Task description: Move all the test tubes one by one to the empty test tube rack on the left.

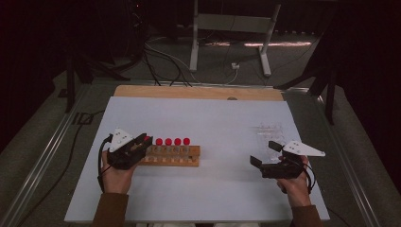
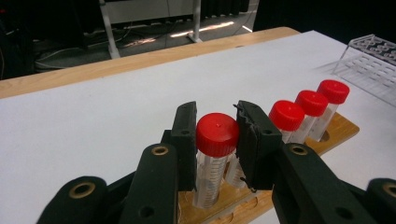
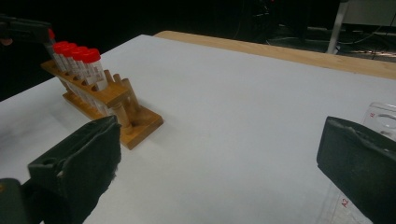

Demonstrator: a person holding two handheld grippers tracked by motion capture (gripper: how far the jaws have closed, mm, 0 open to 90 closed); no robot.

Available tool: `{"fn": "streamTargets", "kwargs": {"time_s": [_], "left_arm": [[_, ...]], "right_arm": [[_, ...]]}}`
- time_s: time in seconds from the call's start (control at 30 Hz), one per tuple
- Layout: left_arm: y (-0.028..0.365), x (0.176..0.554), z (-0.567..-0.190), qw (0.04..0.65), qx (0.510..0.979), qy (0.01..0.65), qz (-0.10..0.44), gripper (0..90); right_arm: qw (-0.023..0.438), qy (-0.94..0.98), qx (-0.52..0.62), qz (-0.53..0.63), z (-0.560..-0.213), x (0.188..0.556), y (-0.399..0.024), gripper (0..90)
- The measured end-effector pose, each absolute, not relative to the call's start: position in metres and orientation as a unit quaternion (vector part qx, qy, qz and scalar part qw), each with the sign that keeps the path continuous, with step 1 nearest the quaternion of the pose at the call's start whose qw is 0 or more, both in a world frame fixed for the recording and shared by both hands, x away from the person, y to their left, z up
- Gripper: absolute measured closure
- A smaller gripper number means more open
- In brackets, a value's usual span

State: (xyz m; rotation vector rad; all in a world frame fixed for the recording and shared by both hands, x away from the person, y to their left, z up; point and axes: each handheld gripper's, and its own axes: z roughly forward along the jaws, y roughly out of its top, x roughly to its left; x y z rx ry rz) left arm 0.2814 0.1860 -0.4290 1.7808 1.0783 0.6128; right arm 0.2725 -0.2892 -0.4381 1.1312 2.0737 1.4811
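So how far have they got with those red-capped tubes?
Barely started, it seems. The left gripper is shut on the red-capped clear plastic tube at the end of the wooden rack, which still stands in its hole. Four more capped tubes wait beside it. The clear plastic rack looks empty, and the right gripper is open beside it. So probably every tube remains to move.

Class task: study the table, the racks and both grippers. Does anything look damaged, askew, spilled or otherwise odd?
One thing: the pad on the left gripper, clamped on a red-capped tube in the wooden rack, has a ragged, frayed edge. The other tubes stand upright; nothing is spilled.
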Motion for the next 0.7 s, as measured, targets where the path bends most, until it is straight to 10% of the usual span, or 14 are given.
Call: {"fn": "streamTargets", "kwargs": {"time_s": [0.7], "left_arm": [[0.194, 0.279, -0.444, 0.469, 0.722, 0.448, 0.238, 70.1]], "right_arm": [[0.176, 0.730, 0.401, 0.525, -0.439, 0.271, -0.291, 0.0]]}}
